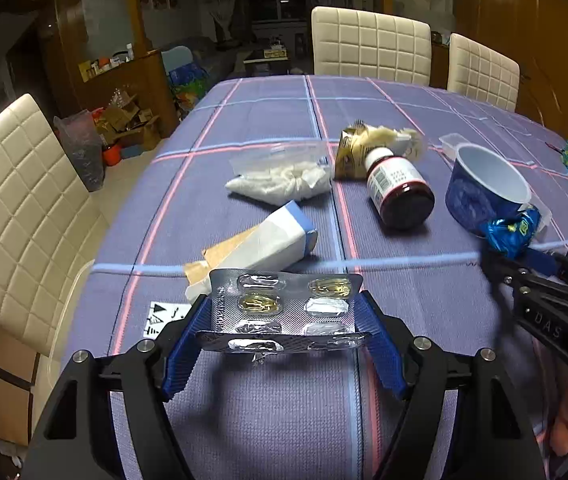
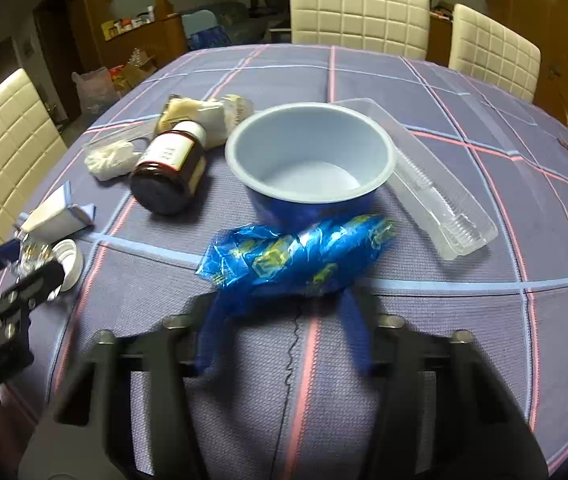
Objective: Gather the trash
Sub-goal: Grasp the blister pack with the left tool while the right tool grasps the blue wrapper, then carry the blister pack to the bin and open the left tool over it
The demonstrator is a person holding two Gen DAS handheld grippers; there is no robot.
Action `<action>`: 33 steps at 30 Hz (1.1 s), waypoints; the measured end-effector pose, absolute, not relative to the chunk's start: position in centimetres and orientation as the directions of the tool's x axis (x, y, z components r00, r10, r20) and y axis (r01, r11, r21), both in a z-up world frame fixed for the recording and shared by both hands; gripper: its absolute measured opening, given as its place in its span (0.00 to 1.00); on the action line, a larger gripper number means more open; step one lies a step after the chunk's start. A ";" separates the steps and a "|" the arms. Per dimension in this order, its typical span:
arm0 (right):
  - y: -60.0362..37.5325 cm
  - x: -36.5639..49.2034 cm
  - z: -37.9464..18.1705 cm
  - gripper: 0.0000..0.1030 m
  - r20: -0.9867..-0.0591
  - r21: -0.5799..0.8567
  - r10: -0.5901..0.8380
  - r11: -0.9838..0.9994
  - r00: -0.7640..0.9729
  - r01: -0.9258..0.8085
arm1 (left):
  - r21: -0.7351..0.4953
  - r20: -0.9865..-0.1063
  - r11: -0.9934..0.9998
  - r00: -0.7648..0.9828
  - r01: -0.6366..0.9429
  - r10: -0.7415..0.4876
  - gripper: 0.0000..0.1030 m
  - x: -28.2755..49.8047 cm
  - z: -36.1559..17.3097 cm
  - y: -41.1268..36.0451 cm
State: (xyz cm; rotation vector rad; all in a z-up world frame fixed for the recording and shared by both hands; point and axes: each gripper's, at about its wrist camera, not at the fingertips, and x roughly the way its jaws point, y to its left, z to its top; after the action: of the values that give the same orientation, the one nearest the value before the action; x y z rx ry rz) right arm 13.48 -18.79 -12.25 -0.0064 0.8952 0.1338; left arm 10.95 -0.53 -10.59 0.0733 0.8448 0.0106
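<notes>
grippers: 2 [image 1: 284, 320] [image 2: 284, 304] | chairs: 3 [image 1: 369, 42] | blister pack: 1 [image 1: 285, 308] | blue wrapper: 1 [image 2: 295, 256] | bowl: 1 [image 2: 309, 160] | jar: 1 [image 2: 172, 172] | white lid: 1 [image 2: 68, 258] | clear tray: 1 [image 2: 435, 180] | plastic bags: 2 [image 1: 284, 178] | crushed carton: 1 [image 1: 260, 250]

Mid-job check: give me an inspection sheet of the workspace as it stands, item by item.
Surface: table under a purple plaid cloth, trash spread across the middle.
Job's things: blister pack, mostly emptied, in the left gripper; blue wrapper in the right gripper; blue bowl upright, empty.
Clutter: dark bottle on its side; white cap; clear bag of white bits; gold wrapper; flattened carton; clear plastic tray right of the bowl.
Grippers: both shut on their items.
Cables: nothing seen.
Surroundings: cream chairs round the table; boxes and bags on the floor to the left.
</notes>
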 end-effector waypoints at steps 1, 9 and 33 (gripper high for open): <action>-18.7 13.4 -12.2 0.31 -0.777 0.064 0.130 0.990 0.616 -0.128 | 0.071 -0.743 0.997 0.668 0.020 0.039 0.69 10.9 -10.5 -0.6; -17.6 11.6 -10.9 0.17 -0.741 0.045 0.154 0.982 0.653 -0.181 | 0.083 -0.713 0.996 0.700 0.027 0.041 0.69 9.9 -9.4 -0.9; -10.8 8.7 -7.2 0.17 -0.651 -0.062 0.221 0.938 0.726 -0.341 | 0.048 -0.612 0.998 0.788 -0.042 0.063 0.69 6.8 -6.0 3.6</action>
State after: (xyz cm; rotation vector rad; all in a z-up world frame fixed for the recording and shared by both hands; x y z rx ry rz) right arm 8.66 -10.82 -7.19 -0.1825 0.6921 0.3113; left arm 6.84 3.64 -6.03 0.0327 0.6607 0.0563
